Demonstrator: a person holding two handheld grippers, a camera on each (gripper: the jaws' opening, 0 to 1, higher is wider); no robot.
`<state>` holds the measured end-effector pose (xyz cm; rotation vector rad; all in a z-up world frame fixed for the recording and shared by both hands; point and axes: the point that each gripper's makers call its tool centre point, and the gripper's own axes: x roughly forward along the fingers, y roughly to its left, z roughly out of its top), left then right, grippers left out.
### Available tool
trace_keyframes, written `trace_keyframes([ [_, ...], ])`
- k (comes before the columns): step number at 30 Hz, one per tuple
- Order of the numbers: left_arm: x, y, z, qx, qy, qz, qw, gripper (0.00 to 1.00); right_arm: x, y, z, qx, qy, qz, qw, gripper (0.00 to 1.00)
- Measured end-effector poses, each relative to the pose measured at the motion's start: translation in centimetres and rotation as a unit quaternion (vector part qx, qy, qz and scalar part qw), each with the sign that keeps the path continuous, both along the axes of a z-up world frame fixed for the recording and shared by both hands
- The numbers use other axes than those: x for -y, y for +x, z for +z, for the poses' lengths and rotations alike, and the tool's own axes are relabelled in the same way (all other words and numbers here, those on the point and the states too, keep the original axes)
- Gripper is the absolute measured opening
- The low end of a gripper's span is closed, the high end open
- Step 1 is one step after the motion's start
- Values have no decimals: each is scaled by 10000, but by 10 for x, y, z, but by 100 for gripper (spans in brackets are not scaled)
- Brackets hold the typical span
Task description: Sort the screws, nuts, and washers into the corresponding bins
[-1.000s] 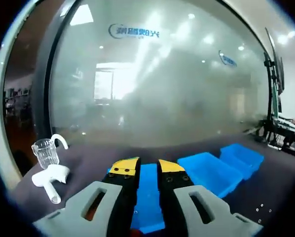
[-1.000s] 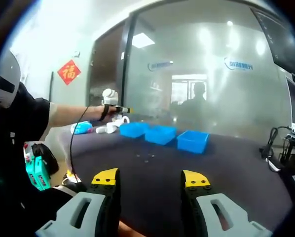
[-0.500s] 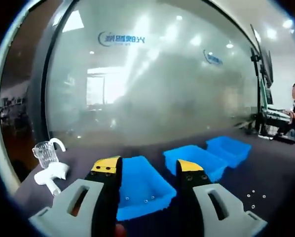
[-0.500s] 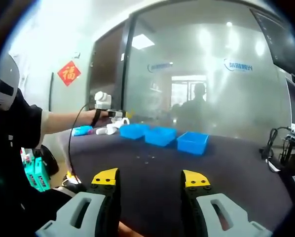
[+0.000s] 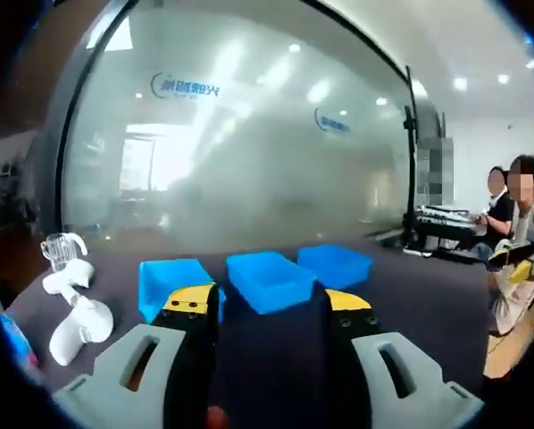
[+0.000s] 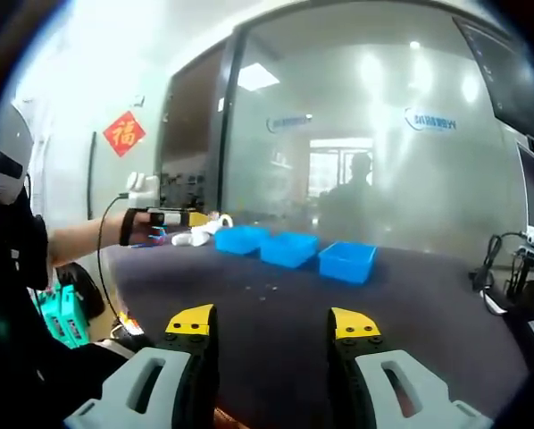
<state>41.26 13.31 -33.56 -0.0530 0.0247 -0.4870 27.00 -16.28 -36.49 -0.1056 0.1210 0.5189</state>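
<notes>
Your left tool (image 5: 262, 308) has pulled back from the bins and swung right: a second ago its jaws were nearly together right over the left bin (image 5: 173, 284), now they stand spread with nothing between them, and all three blue bins sit in a row ahead on the dark counter (image 5: 410, 295). That reads like a drop just made into the left bin, so the next piece is due. From the right tool (image 6: 271, 326), jaws apart and empty, low over the near counter edge, you can see your left tool (image 6: 173, 217) out beside the bins (image 6: 289, 248), left of them. The loose hardware (image 6: 265, 291) lies on the counter in front of the bins, midway toward you, just tiny specks: I can't tell screws from nuts or washers. Bin contents can't be made out from here. The white objects (image 5: 75, 308) left of the bins are blurred.
</notes>
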Motion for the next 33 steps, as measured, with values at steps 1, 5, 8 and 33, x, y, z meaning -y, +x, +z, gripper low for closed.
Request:
trace_keyframes([
  [1,2,-8,-1,14,-21,-60,10000,45,0,0,0,5,0,0,10000,45],
  [5,3,-33,-9,12,-251,-219,9994,45,-1,2,0,4,-5,6,10000,45],
  [8,2,-46,-13,12,-195,-235,9995,45,-2,3,0,4,-7,17,10000,45],
  [33,-15,-110,-32,-270,421,-848,9951,46,3,3,-5,-49,-35,-21,10000,45],
])
